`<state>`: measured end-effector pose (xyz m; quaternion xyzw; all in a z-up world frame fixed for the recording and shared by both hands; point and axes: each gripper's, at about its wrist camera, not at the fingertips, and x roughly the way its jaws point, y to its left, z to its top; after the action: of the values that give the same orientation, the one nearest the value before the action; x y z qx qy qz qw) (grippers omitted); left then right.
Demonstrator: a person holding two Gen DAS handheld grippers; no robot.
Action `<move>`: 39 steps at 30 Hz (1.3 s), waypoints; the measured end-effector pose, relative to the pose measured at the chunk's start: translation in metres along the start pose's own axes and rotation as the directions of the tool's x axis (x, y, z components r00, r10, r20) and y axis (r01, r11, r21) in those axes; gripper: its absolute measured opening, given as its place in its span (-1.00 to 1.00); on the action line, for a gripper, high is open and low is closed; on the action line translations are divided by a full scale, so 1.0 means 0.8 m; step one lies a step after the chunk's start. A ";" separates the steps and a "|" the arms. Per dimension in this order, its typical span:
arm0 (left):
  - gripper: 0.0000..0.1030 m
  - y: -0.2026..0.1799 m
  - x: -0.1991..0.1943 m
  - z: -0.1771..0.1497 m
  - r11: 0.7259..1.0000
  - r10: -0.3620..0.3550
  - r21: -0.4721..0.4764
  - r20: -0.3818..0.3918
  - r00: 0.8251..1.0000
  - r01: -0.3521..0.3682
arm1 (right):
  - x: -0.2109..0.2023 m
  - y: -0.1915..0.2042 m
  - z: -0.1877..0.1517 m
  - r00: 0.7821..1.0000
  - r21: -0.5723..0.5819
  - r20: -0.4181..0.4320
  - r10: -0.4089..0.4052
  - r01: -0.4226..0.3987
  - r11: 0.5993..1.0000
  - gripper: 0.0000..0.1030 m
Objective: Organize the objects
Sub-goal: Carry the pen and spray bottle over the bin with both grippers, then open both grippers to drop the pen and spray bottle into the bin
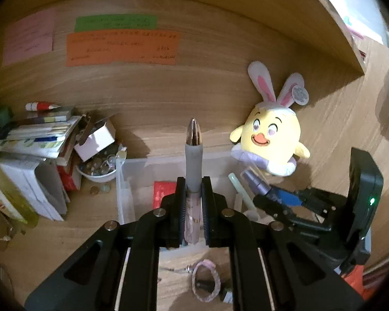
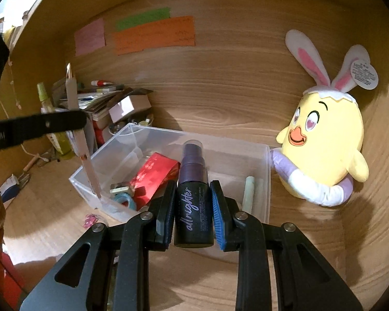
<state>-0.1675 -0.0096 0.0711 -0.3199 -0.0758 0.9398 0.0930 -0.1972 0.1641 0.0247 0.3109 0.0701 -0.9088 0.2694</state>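
Note:
My left gripper (image 1: 193, 181) is shut on a slim pen-shaped cosmetic stick (image 1: 193, 155) with a grey middle and a metallic tip, held upright above the near left part of a clear plastic bin (image 1: 122, 181). It also shows in the right wrist view (image 2: 77, 129). My right gripper (image 2: 193, 184) is shut on a dark purple "all nighter" spray bottle (image 2: 193, 197), held over the bin's (image 2: 268, 181) near side. In the left wrist view the bottle (image 1: 259, 184) sits over the bin's right side. A red packet (image 2: 155, 176), a tape roll (image 2: 125, 198) and pale green tubes (image 2: 249, 194) lie in the bin.
A yellow chick plush (image 2: 324, 142) with bunny ears leans on the wall right of the bin. Stacked books (image 1: 39, 134), a small white box (image 1: 96, 140) and a bowl of beads (image 1: 98, 168) stand to the left. A pink hair tie (image 1: 205, 280) lies on the wooden desk.

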 end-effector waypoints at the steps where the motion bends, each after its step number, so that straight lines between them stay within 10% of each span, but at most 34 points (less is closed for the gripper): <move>1: -0.80 0.000 0.005 0.003 1.000 0.005 0.001 0.000 1.000 -0.005 | 0.003 -0.002 0.000 1.000 0.001 -0.005 -0.002 0.002 1.000 -0.55; 23: -0.79 0.016 0.102 -0.022 0.998 0.055 -0.010 -0.167 0.984 -0.057 | 0.074 -0.004 -0.014 0.993 -0.012 -0.115 -0.021 0.019 1.000 -0.54; 39: 0.22 0.000 0.042 -0.032 0.995 0.095 0.045 -0.080 0.992 -0.092 | 0.026 0.010 -0.006 0.999 -0.030 -0.038 -0.013 0.012 0.999 0.16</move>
<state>-0.1775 -0.0004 0.0311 -0.3596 -0.0374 0.9305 0.0584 -0.2046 0.1497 0.0086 0.3235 0.0908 -0.9032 0.2671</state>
